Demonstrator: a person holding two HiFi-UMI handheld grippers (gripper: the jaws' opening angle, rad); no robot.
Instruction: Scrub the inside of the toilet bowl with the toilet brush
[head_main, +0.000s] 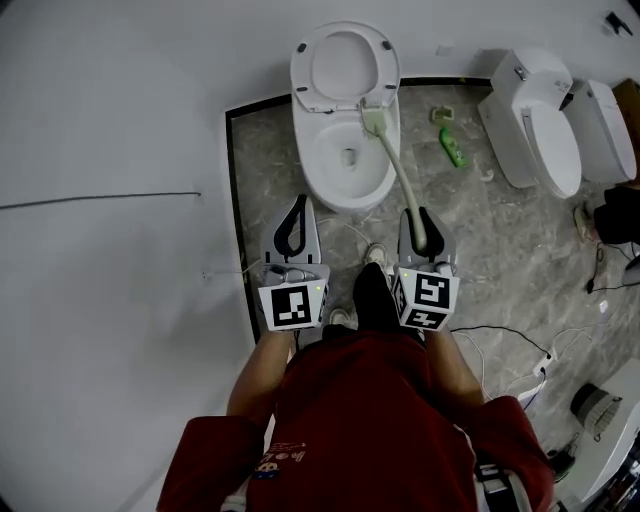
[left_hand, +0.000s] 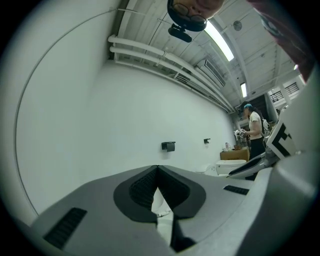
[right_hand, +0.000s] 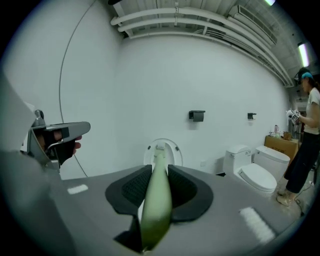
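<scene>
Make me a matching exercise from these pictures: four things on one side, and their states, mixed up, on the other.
1 brush
2 left gripper
3 green bottle
4 toilet lid

A lying on the floor
B raised
C held in the right gripper
D shut, empty

Pairs: 1-C, 2-D, 3-A, 4-B

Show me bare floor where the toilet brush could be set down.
Barest: the white floor left of the toilet, crossed only by a thin wire. Right of it, a green bottle lies before the second toilet, and cables crowd the lower right.
</scene>
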